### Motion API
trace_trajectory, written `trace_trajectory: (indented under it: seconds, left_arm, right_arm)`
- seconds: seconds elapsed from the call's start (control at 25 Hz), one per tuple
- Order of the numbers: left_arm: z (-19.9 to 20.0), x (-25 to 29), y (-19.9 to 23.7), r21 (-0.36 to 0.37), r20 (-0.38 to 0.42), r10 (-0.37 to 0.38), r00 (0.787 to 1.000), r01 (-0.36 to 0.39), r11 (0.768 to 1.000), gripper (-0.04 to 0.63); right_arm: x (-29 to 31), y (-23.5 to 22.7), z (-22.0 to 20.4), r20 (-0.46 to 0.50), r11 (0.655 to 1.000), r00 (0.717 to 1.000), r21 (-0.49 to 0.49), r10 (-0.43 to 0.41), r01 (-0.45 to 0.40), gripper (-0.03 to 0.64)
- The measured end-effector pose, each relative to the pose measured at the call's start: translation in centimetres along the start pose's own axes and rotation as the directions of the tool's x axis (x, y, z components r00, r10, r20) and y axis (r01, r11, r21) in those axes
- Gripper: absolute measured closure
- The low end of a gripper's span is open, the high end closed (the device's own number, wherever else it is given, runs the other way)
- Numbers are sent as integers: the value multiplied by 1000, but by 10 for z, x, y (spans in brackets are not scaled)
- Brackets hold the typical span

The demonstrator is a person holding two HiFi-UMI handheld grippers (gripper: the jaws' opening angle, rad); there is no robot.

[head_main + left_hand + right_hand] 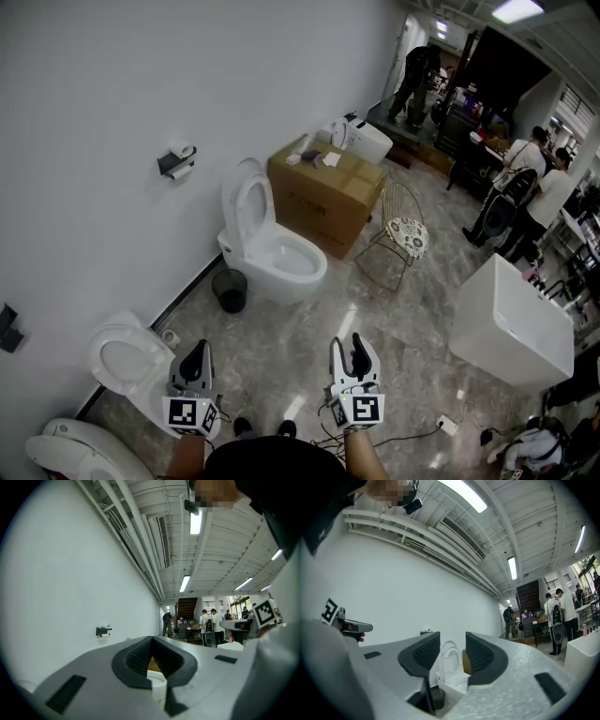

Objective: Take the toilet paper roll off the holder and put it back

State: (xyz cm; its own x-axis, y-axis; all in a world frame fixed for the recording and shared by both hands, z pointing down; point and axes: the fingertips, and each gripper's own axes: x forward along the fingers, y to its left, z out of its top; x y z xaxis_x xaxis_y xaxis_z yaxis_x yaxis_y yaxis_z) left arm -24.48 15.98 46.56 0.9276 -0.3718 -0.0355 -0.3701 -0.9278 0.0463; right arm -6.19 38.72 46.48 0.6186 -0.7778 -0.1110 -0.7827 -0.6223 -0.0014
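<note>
Pressed-together, empty jaws on left gripper; spread, empty jaws on right gripper. Toilet paper roll on holder, far ahead, left of 2 jaw pairs. Risk: knocking roll loose if arriving closed.

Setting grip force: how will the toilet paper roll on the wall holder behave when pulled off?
The toilet paper roll looks small, probably light and soft, so squeezing may dent it. It hangs on the black holder, so it may snag. Round, it likely rolls if dropped.
</note>
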Motion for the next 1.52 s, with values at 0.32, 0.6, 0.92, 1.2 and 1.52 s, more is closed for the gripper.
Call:
trace_trajectory:
  seconds: [0.32,0.6,0.92,1.2,1.52]
  left_arm:
    - [0,-1,-3,5,19,-14,1000,14,1000,592]
    - [0,-2,-2,-2,7,-6,1000,6,1000,592]
    - [-6,-2,-2,-4,7,-27,1000,27,1000,592]
    - [3,-3,-4,-15,24,-70,997,70,997,592]
    - [5,-7,4,-24,26,-140,990,140,990,592]
  right_arm:
    - [-1,-1,3,-14,1000,1000,3,10,-10,370]
    - [-1,2,7,20,1000,1000,11,24,-24,249]
    - [-2,9,14,67,999,997,21,33,-35,84]
    - [-6,18,23,83,999,996,23,27,-29,40]
    - [-11,33,27,103,999,994,38,-24,21,40]
